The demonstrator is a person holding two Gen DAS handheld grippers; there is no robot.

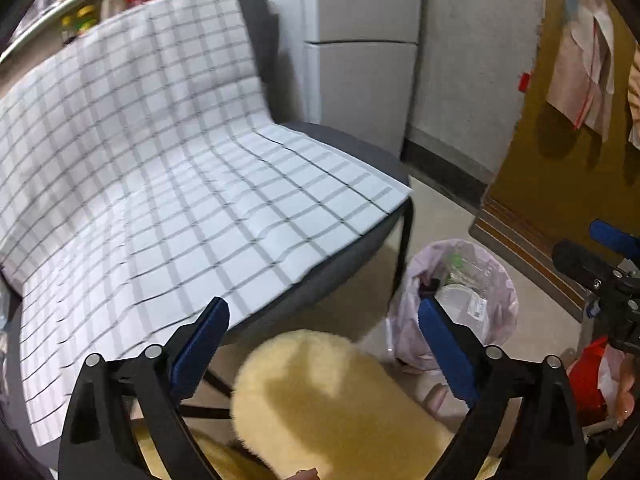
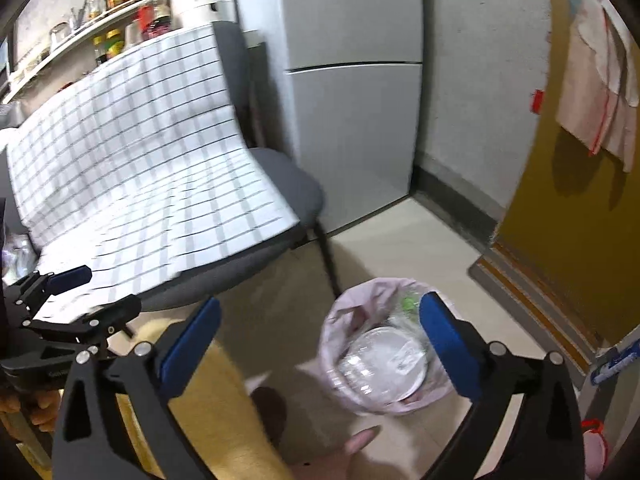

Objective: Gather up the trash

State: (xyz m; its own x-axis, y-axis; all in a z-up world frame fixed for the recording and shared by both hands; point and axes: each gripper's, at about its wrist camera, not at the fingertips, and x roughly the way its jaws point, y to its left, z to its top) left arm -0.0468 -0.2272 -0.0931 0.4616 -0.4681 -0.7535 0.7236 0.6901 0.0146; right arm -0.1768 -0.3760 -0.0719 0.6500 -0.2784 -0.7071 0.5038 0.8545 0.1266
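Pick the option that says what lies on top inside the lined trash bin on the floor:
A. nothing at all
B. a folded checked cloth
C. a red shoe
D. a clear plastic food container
D: the right wrist view shows a clear plastic container with a label lying on top inside the trash bin, which has a pale pink liner.

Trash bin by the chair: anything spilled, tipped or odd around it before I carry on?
Nothing spilled that I can see. The trash bin stands upright on the floor beside the chair, its pink liner crumpled over the rim, with a clear plastic lid lying on top of the contents. Both grippers, left and right, are open and empty.
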